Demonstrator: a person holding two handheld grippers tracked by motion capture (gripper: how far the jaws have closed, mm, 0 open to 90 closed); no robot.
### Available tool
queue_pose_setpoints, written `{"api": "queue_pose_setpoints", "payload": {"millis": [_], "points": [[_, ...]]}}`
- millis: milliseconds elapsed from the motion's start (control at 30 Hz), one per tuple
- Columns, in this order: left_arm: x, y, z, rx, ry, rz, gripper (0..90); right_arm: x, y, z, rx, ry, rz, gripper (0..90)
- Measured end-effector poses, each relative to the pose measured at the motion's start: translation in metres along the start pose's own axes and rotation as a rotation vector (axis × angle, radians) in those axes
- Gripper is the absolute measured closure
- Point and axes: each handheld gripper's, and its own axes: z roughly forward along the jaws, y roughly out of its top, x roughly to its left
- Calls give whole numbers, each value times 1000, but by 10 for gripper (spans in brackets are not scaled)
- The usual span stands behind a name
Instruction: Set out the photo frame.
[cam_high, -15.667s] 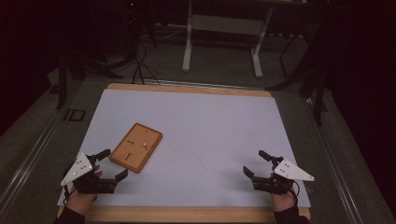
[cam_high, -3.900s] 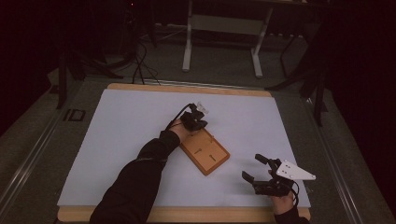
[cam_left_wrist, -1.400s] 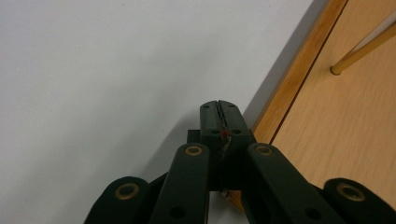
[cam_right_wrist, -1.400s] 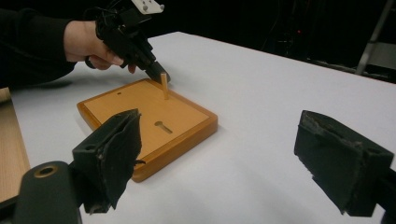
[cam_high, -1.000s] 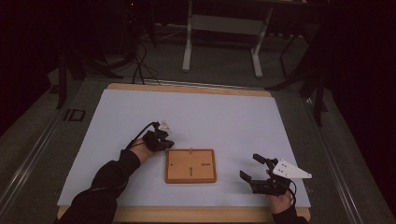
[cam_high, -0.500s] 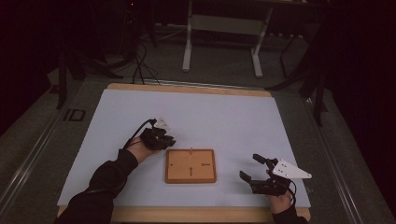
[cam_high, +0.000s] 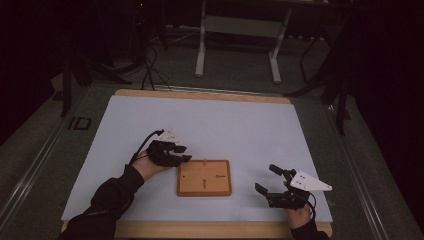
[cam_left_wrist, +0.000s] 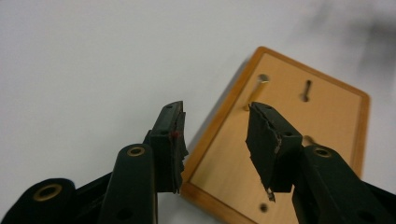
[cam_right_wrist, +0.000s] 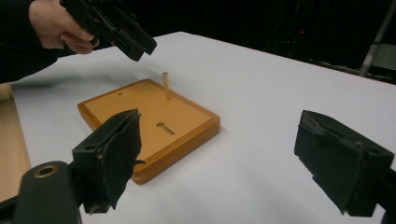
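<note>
A square wooden board (cam_high: 204, 177) lies flat on the white table sheet (cam_high: 240, 125), with a short upright peg (cam_high: 205, 162) near its far edge and a keyhole slot (cam_high: 220, 176). My left gripper (cam_high: 186, 153) hovers just off the board's far left corner. In the left gripper view its jaws have just been opening; the left gripper (cam_left_wrist: 217, 140) stands open with nothing between the pads, above the board (cam_left_wrist: 299, 121) edge near the peg (cam_left_wrist: 256, 91). My right gripper (cam_high: 265, 178) rests open to the board's right. In the right gripper view the right gripper (cam_right_wrist: 229, 158) faces the board (cam_right_wrist: 140, 112).
The table's wooden rim (cam_high: 200, 95) borders the white sheet. A metal stand (cam_high: 237, 45) and cables (cam_high: 150, 65) sit on the dark floor beyond the far edge. The sleeve of the left arm (cam_high: 107, 200) crosses the near left of the sheet.
The left gripper's jaws have parted and the hand has lifted slightly beside the board. The board, earlier tilted at the left, now lies square in the middle. The right gripper has not moved.
</note>
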Motion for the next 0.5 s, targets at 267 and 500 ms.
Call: {"api": "queue_pose_setpoints", "payload": {"millis": [267,500], "points": [[-12,0,8,-17,-44,42,566,3,1,1,-26,45,6,114],[-20,3,27,-38,-82,58,534,10,3,4,-13,31,-27,114]]}}
